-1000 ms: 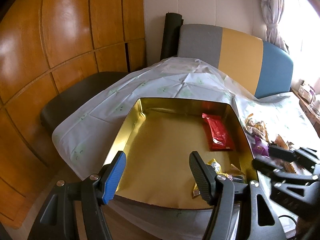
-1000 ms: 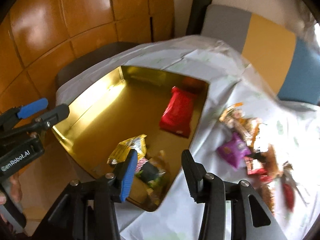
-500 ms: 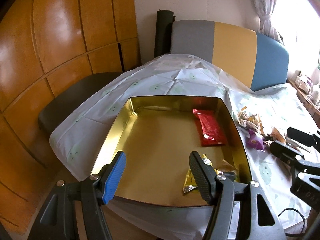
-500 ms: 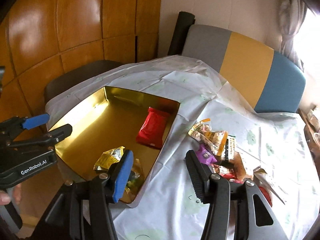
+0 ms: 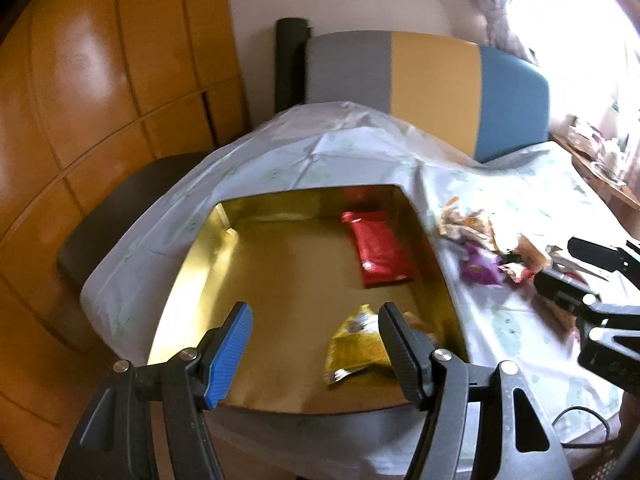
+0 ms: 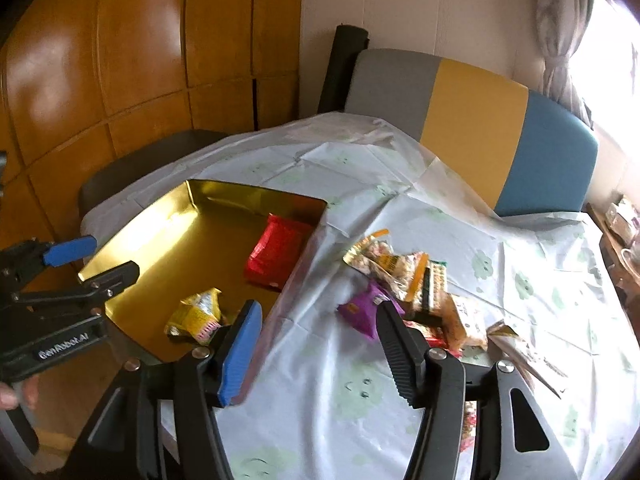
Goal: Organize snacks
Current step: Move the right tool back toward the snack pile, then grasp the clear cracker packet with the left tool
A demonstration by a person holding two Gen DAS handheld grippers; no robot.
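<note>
The left claw hangs over the near edge of the gold tray, its jaws spread apart with nothing between them. Just behind its right finger, inside the tray, lies a yellow packet, partly hidden by that finger. Farther ahead and a little to the right of this claw, near the tray's far wall, rests a red packet, lying flat.

The right claw is above the tablecloth, just to the right of the tray, and its jaws are opening; only bare cloth shows between them, so it grips nothing. To the left of its blue finger sits the yellow packet in the tray's near corner, with a smaller pink-marked one touching it. Ahead and slightly right of this claw's black finger lies a loose pile of snacks on the cloth, outside the tray; a purple packet at the pile's near edge is closest to the finger. Beyond the table stands a chair back in grey, yellow and blue
</note>
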